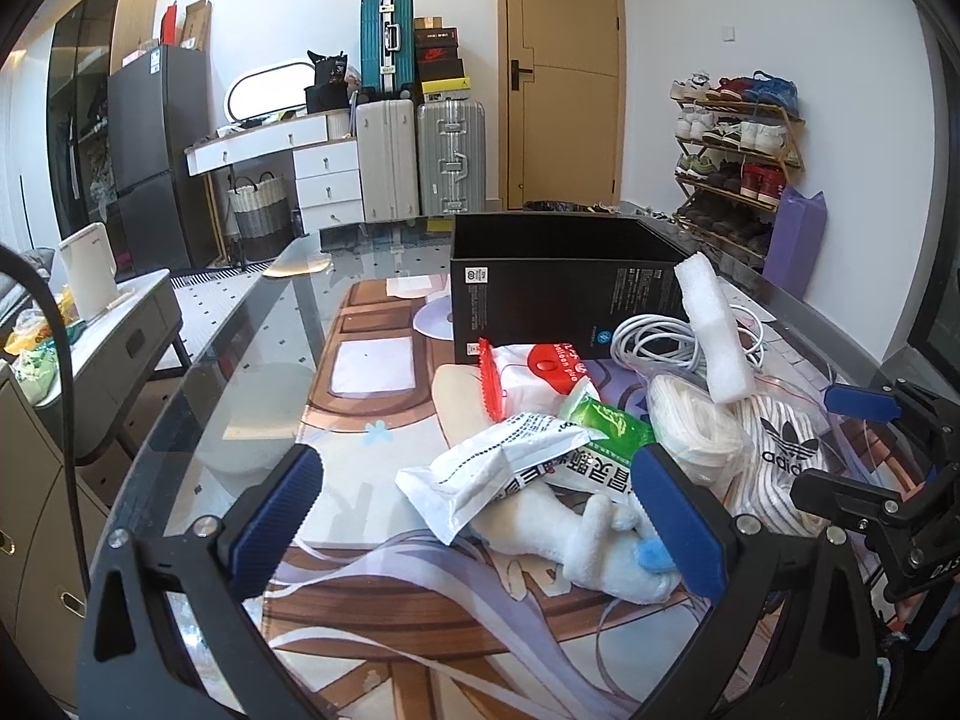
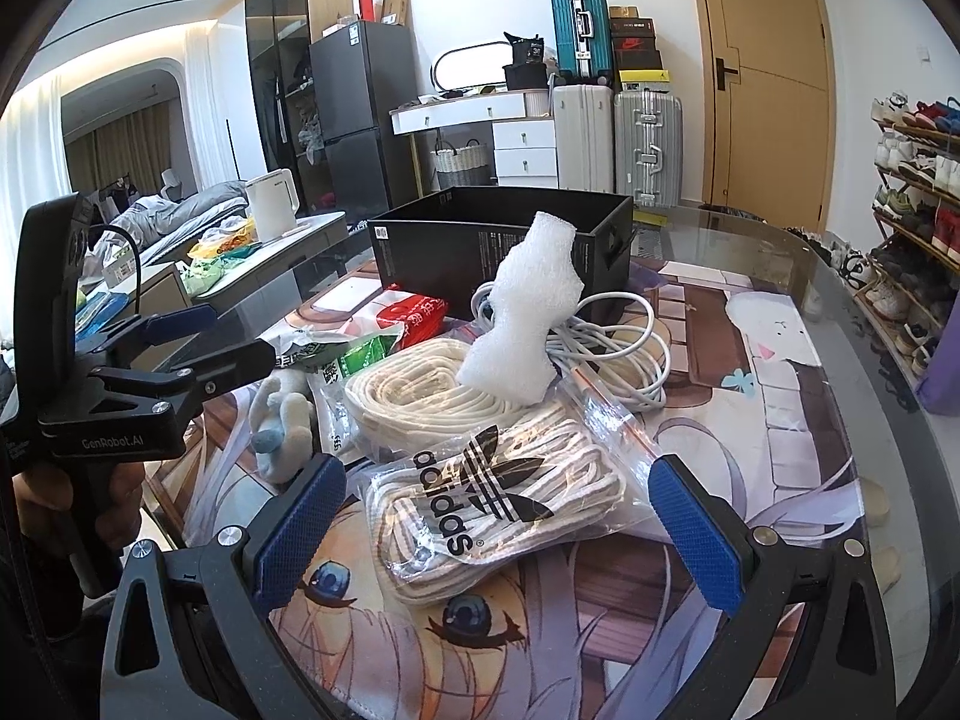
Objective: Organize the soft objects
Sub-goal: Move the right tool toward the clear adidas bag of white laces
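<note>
Plush toy (image 1: pixel 606 546), packets (image 1: pixel 510 474), bagged socks (image 2: pixel 498 504) heaped before black box (image 1: pixel 564 282).

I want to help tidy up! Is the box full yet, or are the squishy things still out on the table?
Nothing looks put away yet. The black box shows nothing inside from here. Nothing is in hand: the left gripper and right gripper are both open. Still left on the table: the plush toy, the bagged socks, the foam piece and the snack packets.

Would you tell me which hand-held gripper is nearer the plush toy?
Left. The left hand-held gripper frames the plush toy; the right hand-held gripper sits over the sock packet.
</note>
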